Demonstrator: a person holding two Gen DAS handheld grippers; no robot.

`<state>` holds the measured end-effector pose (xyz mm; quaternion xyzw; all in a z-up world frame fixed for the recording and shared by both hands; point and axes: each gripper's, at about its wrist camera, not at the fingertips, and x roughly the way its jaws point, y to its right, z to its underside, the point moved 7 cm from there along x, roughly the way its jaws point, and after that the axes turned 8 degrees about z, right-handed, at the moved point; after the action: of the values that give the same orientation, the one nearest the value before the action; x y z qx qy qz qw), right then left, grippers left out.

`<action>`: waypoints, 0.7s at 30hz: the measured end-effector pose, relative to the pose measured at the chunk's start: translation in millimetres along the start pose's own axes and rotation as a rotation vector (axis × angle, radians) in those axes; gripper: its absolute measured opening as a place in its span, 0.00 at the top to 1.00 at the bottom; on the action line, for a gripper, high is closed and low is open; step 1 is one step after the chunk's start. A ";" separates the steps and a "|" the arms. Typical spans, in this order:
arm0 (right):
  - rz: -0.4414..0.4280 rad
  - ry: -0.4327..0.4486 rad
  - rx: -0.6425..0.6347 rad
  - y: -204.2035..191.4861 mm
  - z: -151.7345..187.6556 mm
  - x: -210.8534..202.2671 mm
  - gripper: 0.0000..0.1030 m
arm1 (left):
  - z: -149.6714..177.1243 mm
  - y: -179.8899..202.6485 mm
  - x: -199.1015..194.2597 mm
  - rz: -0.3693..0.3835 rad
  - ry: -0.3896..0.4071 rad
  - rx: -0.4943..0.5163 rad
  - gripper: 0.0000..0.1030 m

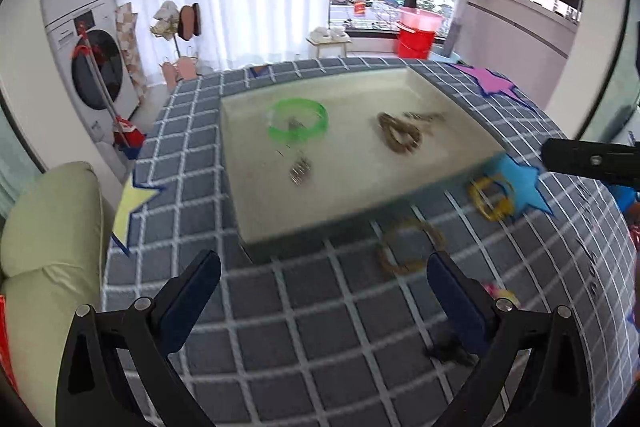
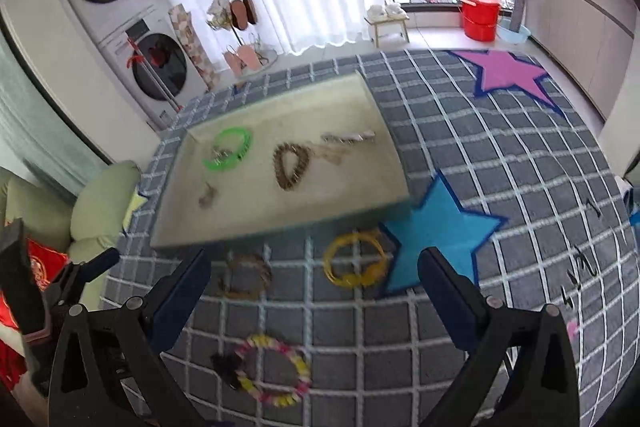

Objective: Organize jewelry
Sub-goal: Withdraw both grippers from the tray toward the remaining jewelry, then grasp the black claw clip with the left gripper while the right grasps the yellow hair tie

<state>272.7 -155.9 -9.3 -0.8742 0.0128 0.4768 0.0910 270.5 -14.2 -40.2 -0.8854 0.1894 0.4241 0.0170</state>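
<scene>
A cream tray [image 1: 256, 227] [image 2: 188, 231] lies on the checked cloth and holds a green bangle [image 1: 298, 123] [image 2: 228, 149], a brown bead bracelet [image 1: 400, 135] [image 2: 290, 165], a small silver piece [image 1: 300, 171] and a thin chain [image 2: 348, 138]. In front of the tray lie a yellow bangle [image 1: 490, 197] [image 2: 354, 263] and a brown bracelet [image 1: 410, 247] [image 2: 246, 277]. A pink and yellow bracelet [image 2: 276, 369] lies nearest. My left gripper [image 1: 324, 291] is open over bare cloth. My right gripper [image 2: 314, 289] is open above the loose bracelets, holding nothing.
Paper stars decorate the cloth: blue [image 2: 436, 227], pink [image 2: 508, 71], yellow [image 1: 132, 203]. A pale green sofa [image 1: 44, 227] stands left of the table. Stacked washing machines [image 1: 80, 39], a white curtain and a red bucket [image 1: 416, 35] are beyond.
</scene>
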 end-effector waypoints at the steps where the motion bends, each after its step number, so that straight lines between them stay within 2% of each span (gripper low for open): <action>1: 0.010 -0.011 0.002 4.4 5.4 2.0 0.00 | 4.6 5.0 -1.4 0.012 -0.001 0.009 0.00; 11: 0.058 -0.070 0.033 28.8 36.6 13.2 0.00 | 34.3 27.5 -4.7 0.059 -0.034 0.029 0.00; 21: 0.095 -0.095 0.043 32.0 41.0 34.8 0.00 | 51.9 49.7 3.5 0.093 -0.054 0.073 0.00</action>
<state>254.1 -178.1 -64.8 -0.8468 0.0601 0.5212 0.0878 216.4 -51.5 -69.6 -0.8626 0.2454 0.4411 0.0347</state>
